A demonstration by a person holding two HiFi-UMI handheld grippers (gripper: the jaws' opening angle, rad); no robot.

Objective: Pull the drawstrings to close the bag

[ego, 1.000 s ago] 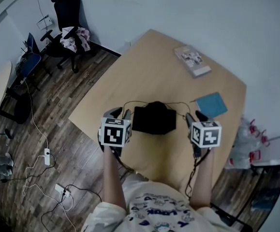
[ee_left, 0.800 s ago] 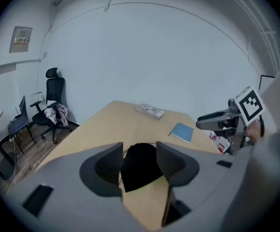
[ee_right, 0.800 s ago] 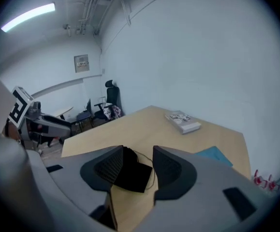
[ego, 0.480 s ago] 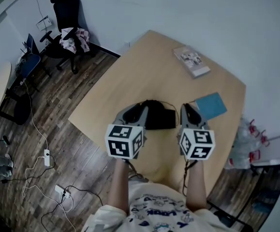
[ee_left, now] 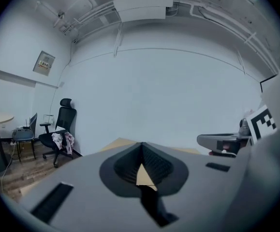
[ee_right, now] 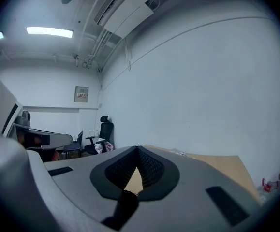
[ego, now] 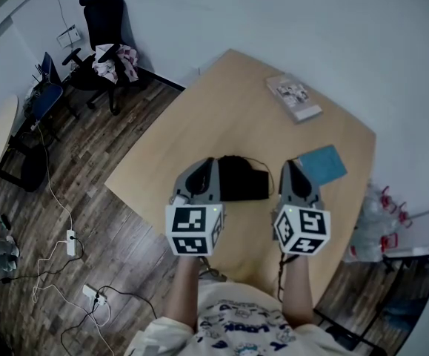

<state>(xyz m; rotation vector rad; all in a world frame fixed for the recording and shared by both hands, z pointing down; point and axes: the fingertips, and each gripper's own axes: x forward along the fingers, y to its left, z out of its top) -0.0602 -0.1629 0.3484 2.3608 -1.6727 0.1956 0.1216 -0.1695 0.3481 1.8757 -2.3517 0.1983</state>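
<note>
In the head view the left tongs (ego: 209, 163) and right tongs (ego: 289, 166), whose jaws have just closed with nothing visible between them, cover both sides of the bag (ego: 241, 178). Its drawstrings (ego: 264, 162) mostly vanish beneath them. The booklet (ego: 294, 96) beyond the right tongs carries print too small to read.

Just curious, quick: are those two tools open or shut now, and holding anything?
Left tool: just closed, shut, nothing seen between its jaws.
Right tool: just closed, shut, nothing seen between its jaws.
</note>
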